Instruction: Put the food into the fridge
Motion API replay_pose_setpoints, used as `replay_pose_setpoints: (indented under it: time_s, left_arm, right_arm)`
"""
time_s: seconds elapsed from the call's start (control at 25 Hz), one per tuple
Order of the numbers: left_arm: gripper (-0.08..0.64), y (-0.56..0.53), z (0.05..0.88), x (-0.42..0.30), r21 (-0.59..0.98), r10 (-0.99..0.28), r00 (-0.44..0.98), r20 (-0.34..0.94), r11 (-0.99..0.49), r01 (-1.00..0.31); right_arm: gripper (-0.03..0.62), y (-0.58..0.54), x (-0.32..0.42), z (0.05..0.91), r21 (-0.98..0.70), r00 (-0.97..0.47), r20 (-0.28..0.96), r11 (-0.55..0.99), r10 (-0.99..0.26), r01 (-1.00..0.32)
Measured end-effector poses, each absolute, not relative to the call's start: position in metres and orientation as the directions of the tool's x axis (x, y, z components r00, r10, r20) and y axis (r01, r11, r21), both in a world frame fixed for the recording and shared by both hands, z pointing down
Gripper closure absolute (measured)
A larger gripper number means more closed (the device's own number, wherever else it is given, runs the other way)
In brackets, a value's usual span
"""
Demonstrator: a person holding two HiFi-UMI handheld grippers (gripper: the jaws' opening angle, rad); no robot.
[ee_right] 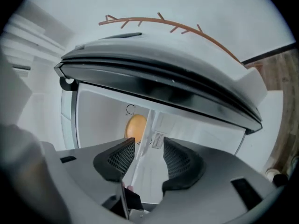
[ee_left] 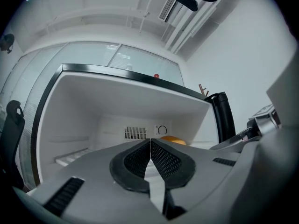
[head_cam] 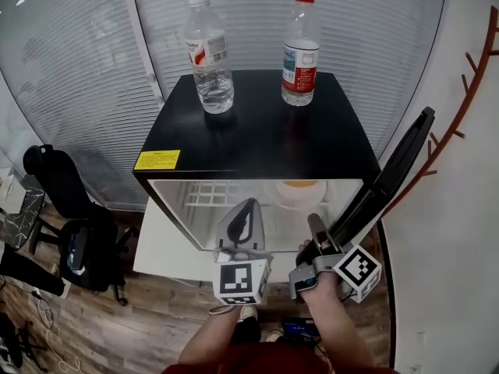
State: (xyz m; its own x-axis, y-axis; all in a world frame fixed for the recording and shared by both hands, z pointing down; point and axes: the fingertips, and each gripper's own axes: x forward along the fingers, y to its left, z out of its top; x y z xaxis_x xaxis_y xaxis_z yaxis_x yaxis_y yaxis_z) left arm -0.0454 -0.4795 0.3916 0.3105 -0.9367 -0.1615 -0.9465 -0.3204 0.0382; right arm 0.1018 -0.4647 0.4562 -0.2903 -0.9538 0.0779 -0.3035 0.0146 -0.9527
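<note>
Head view: round orange food [head_cam: 300, 184] sits on a pale plate [head_cam: 279, 199] far right inside the open fridge [head_cam: 257, 123], probably light and apt to roll, best carried by the plate rim; left gripper [head_cam: 247, 207] pinched together, empty; right gripper [head_cam: 315, 223] spread wide, holding nothing.

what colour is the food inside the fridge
Orange-yellow. The food shows best in the right gripper view.

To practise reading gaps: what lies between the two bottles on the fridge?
Nothing: the head view shows bare fridge top between the white-capped bottle and red-capped bottle.
</note>
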Motion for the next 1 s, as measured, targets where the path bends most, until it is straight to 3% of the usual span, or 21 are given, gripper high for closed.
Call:
replay_pose_setpoints:
  time_s: [0.2, 0.32, 0.6, 0.88, 1.0]
  left_arm:
    - [0.532, -0.474, 0.387, -0.039, 0.031, -0.932, 0.322, -0.168, -0.332, -0.943]
    - [0.532, -0.473, 0.387, -0.036, 0.032, -0.93, 0.326, -0.167, -0.336, -0.941]
    - [0.532, -0.472, 0.385, -0.03, 0.03, -0.928, 0.332, -0.167, -0.341, -0.94]
    - [0.532, -0.473, 0.388, -0.031, 0.018, -0.931, 0.329, -0.157, -0.336, -0.942]
    - [0.532, -0.472, 0.388, -0.034, 0.017, -0.934, 0.323, -0.156, -0.329, -0.944]
  right_arm:
    - [0.412, -0.455, 0.109, 0.428, -0.86, -0.267, 0.011, 0.127, -0.964, -0.494]
    - [0.451, -0.448, 0.114, 0.407, -0.769, -0.244, -0.028, 0.177, -0.969, -0.614]
    - [0.517, -0.446, 0.101, 0.362, -0.446, -0.321, -0.088, 0.326, -0.943, -0.833]
    - [0.552, -0.449, 0.087, 0.352, -0.058, -0.36, -0.086, 0.366, -0.929, -0.929]
    - [0.554, -0.448, 0.086, 0.353, 0.029, -0.328, -0.12, 0.327, -0.937, -0.945]
